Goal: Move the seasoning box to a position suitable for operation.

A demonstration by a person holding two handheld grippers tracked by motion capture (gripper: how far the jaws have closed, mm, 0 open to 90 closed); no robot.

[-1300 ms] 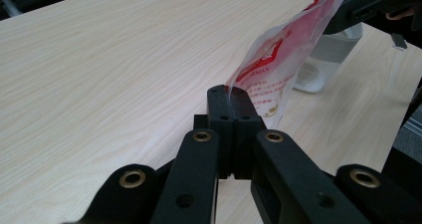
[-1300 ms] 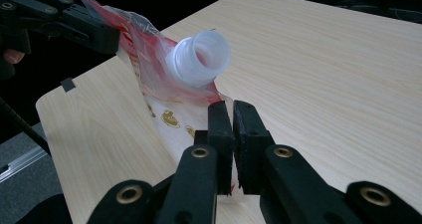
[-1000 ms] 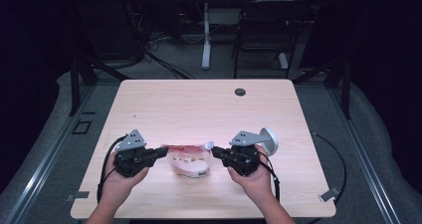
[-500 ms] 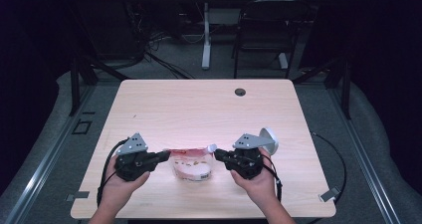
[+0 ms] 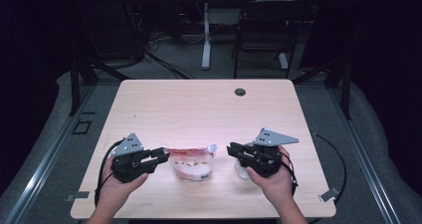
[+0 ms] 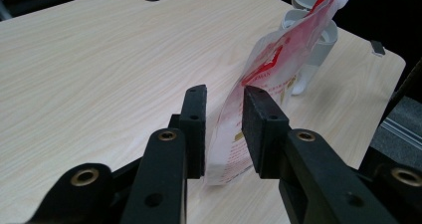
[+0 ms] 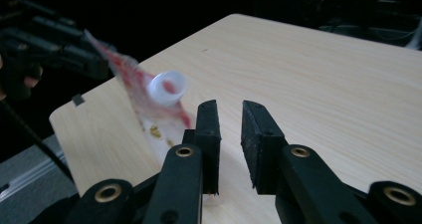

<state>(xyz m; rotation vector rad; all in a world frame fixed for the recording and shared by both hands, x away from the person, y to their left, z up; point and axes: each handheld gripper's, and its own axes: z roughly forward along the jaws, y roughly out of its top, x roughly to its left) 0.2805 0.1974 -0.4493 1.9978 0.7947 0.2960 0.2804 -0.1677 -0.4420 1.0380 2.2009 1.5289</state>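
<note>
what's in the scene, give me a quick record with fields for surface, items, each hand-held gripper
surface: wooden table with a cable hole
items: red and white spouted pouch, upright; white container behind it
left hand-held gripper: jaws either side of the pouch edge, contact unclear
right hand-held gripper: jaws apart, holding nothing, beside the pouch spout

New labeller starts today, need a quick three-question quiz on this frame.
1. True or false: the right tool is holding the red and white pouch.
2. Whose jaws stand either side of the pouch's edge? A) left tool B) right tool C) neither
3. Fill in: the pouch's spout is ___ in colour.
Key: 1 false; 2 A; 3 white.
</note>
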